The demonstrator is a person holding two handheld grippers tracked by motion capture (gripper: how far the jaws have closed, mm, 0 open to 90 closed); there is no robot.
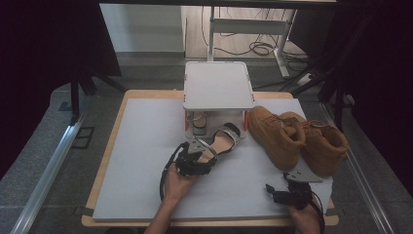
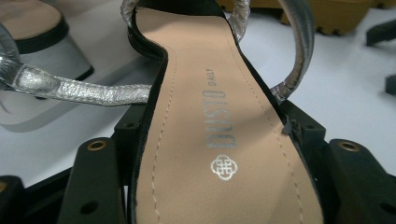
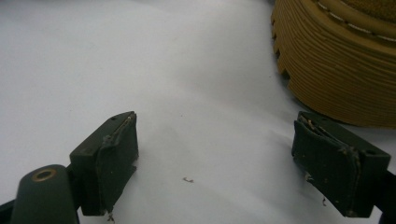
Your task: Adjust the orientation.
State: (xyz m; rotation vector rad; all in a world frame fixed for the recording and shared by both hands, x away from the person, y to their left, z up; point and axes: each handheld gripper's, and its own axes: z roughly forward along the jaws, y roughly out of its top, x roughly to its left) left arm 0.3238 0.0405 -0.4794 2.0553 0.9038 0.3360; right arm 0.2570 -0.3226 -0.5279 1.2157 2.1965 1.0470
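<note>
Tan sandal insole (image 2: 219,140) held by left tongs (image 2: 210,135) reads "DUSTO DAILY".

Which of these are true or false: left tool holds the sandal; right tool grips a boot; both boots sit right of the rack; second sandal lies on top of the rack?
1. The left tool is clamped on the sandal. True.
2. The right tool grips a boot. False: it is open over bare mat.
3. Both boots sit right of the rack. True.
4. The second sandal lies on top of the rack. False: it sits under the rack's top shelf.
</note>
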